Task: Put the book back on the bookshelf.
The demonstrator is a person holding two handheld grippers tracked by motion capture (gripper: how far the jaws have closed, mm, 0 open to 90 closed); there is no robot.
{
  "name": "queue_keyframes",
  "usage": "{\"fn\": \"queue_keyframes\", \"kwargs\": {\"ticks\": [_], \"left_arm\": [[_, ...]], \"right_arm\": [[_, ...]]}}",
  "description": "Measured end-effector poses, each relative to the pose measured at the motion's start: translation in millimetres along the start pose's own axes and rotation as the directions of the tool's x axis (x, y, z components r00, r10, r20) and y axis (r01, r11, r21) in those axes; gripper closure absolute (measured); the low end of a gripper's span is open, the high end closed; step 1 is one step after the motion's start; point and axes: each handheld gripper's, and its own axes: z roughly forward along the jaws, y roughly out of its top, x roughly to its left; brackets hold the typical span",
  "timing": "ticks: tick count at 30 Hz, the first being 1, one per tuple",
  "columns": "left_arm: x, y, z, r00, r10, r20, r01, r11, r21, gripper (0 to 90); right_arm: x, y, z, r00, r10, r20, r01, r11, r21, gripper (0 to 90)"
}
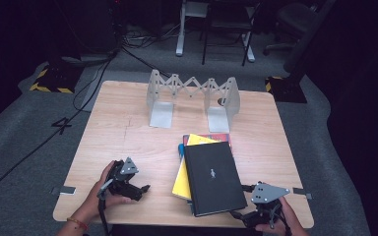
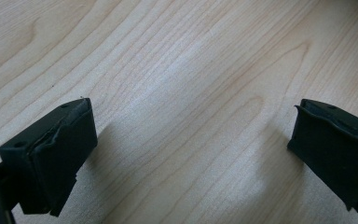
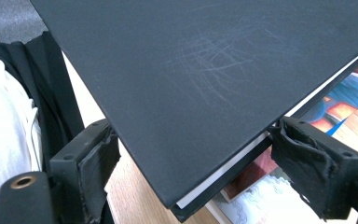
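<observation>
A black hardcover book (image 1: pixel 211 177) lies on top of a small stack at the table's near right, over a yellow book (image 1: pixel 181 183) and a colourful one (image 1: pixel 218 138). My right gripper (image 1: pixel 240 201) sits at the black book's near right corner. In the right gripper view the right gripper (image 3: pixel 196 163) is open, with that corner of the black book (image 3: pixel 191 70) between its jaws and the colourful cover (image 3: pixel 349 102) below. My left gripper (image 1: pixel 140 191) rests low at the near left, apart from the stack. In its own view the left gripper (image 2: pixel 191 154) stands open over bare wood.
A grey expandable book rack (image 1: pixel 192 96) stands upright at the far middle of the wooden table (image 1: pixel 128 132). Bare tabletop lies between the rack and the stack. Cables, chair legs and grey carpet lie beyond the far edge. A person's white and dark clothing (image 3: pixel 4 130) is close behind the near edge.
</observation>
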Motion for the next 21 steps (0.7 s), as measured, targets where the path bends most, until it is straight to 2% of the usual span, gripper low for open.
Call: {"fn": "queue_keyframes", "kwargs": {"ticks": [8, 13, 21], "left_arm": [[0.0, 0.5, 0.6, 1.0000, -0.002, -0.001, 0.002, 1.0000, -0.001, 0.4], [-0.2, 0.3, 0.2, 1.0000, -0.002, -0.005, 0.002, 1.0000, 0.000, 0.5], [-0.2, 0.3, 0.4, 1.0000, -0.002, -0.005, 0.002, 1.0000, -0.001, 0.5]], "right_arm": [[0.7, 7.0, 8.6, 0.9997, 0.020, 0.016, -0.020, 1.000, -0.006, 16.0], [2.8, 15.1, 15.5, 0.9994, 0.008, 0.033, -0.008, 1.000, 0.001, 16.0], [2.0, 19.9, 20.5, 0.9993, 0.012, 0.035, -0.012, 1.000, -0.002, 16.0]]}}
